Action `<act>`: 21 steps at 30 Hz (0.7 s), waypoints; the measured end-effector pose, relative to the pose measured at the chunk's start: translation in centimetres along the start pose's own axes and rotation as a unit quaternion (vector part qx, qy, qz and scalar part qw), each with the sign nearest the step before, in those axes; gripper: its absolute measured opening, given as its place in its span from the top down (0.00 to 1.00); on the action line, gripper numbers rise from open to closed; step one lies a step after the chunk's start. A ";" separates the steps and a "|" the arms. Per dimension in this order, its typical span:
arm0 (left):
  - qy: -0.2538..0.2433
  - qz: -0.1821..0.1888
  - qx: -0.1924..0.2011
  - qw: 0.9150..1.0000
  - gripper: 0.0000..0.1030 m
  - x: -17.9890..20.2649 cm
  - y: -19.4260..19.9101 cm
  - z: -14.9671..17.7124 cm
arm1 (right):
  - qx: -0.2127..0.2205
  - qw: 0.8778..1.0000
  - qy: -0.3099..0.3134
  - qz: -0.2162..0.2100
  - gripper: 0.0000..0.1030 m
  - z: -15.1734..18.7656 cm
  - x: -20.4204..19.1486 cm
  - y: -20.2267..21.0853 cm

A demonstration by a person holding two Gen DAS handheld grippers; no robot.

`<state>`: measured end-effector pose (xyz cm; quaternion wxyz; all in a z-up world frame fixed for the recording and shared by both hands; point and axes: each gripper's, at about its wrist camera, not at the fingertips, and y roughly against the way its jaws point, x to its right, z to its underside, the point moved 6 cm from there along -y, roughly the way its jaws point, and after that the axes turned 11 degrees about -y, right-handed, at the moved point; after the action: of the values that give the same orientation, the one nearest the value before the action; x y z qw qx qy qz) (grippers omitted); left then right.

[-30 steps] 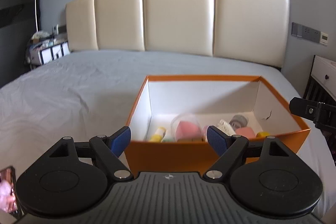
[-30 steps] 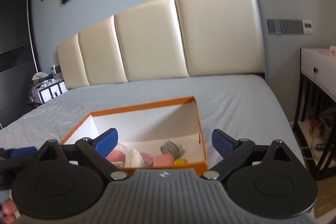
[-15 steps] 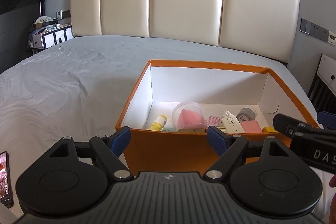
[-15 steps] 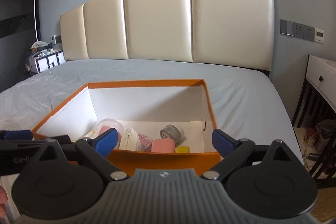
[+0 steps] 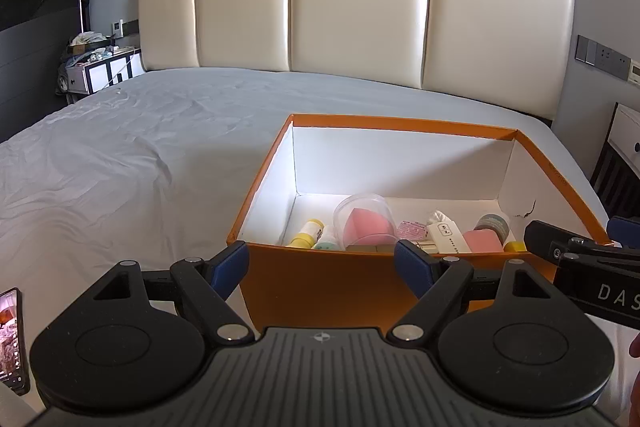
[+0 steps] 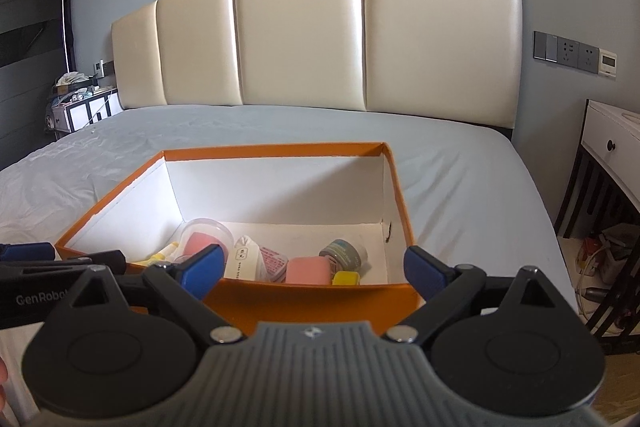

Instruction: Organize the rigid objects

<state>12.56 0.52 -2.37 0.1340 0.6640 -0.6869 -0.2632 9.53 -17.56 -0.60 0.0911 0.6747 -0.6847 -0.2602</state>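
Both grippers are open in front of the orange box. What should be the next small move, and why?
Probably lower the right gripper over the near wall of the orange box toward the pink block. Both grippers are open and empty, the left gripper is also outside the box, and the pink block lies close behind that wall, roughly between the right gripper's fingers.

Left gripper spread wide, empty, before orange box | box on grey bed | pink sponge case inside
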 end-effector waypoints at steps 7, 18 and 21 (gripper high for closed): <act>0.000 -0.002 0.001 1.000 0.06 0.0 0.0 0.0 | -0.002 1.000 -0.005 0.002 0.08 0.1 0.1 -0.1; 0.000 -0.002 0.003 1.000 0.06 -0.1 0.3 0.0 | -0.004 1.000 -0.003 0.004 0.08 0.2 0.1 -0.4; 0.001 0.000 0.003 1.000 0.06 -0.1 0.3 0.0 | -0.005 1.000 -0.004 0.004 0.08 0.2 0.1 -0.4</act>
<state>12.29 0.58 -2.20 0.1323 0.6647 -0.6876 -0.2603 9.80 -17.62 -0.98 0.0933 0.6704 -0.6865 -0.2657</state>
